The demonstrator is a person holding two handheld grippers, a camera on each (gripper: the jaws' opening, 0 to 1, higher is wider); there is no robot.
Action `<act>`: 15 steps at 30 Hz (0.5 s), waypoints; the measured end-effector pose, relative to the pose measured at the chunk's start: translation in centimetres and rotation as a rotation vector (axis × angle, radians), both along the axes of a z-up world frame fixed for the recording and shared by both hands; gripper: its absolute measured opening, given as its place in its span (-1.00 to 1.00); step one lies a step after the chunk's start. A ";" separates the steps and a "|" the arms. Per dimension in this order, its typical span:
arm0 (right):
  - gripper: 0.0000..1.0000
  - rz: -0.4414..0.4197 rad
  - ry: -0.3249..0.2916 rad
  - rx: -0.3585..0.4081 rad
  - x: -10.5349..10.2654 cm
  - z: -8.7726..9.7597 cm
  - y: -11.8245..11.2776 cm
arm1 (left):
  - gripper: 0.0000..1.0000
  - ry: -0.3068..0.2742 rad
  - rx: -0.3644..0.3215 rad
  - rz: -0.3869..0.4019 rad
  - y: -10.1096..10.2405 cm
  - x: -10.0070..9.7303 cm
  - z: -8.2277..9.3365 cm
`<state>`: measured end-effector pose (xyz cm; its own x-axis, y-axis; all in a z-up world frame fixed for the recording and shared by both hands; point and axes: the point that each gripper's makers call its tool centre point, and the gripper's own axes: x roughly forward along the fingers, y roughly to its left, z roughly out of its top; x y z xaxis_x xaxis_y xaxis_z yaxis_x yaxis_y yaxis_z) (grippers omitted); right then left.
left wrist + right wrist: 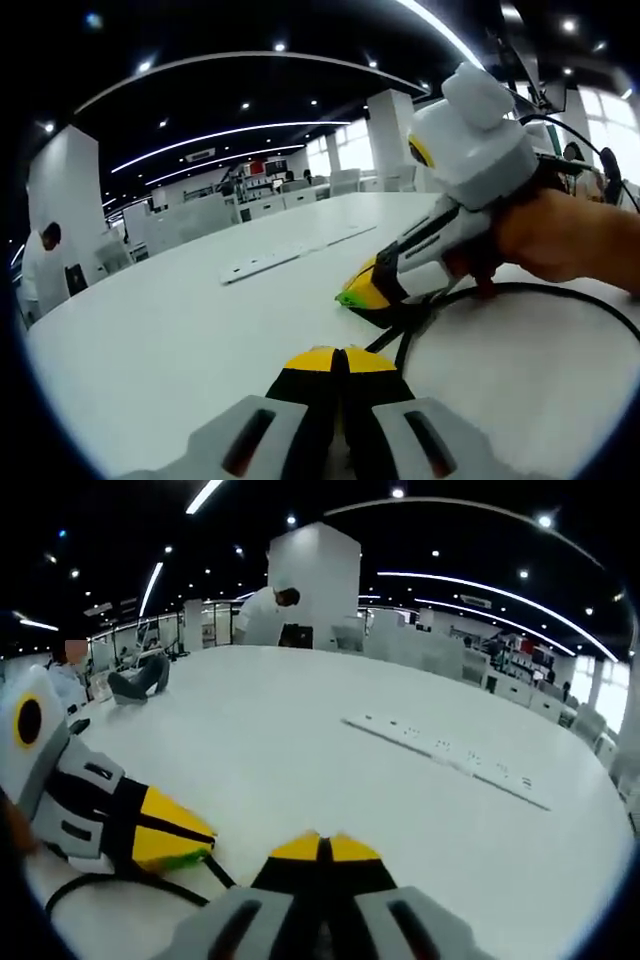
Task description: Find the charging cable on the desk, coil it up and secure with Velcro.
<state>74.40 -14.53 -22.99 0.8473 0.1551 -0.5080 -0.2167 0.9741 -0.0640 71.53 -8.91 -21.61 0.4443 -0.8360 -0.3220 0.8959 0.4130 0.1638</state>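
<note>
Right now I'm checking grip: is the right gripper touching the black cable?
Touching. Left gripper view shows the right gripper with its jaws shut on the black cable.

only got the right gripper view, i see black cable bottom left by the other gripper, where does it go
observer: In the left gripper view the black cable curves in a wide loop over the white table.
operator: is my gripper near it
observer: Yes, the right gripper has its tips down at the cable, with a green bit at them; whether it clamps anything I cannot tell.
operator: what's holding it
observer: A hand grips its white body.
</note>
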 end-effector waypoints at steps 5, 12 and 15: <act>-0.96 -0.008 0.007 0.023 0.1 0.0 -0.3 | -0.96 0.000 -0.002 0.004 0.0 0.1 0.0; -0.95 -0.006 0.084 0.056 -0.9 0.5 0.1 | -0.96 -0.004 0.003 0.004 0.0 0.0 0.0; -0.95 0.001 0.112 0.019 -1.5 1.4 -0.5 | -0.96 -0.001 0.004 0.009 -0.1 0.1 0.0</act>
<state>72.86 -15.01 -21.63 0.7853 0.1661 -0.5964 -0.2221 0.9748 -0.0209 71.66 -9.00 -21.63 0.4522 -0.8307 -0.3248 0.8919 0.4204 0.1665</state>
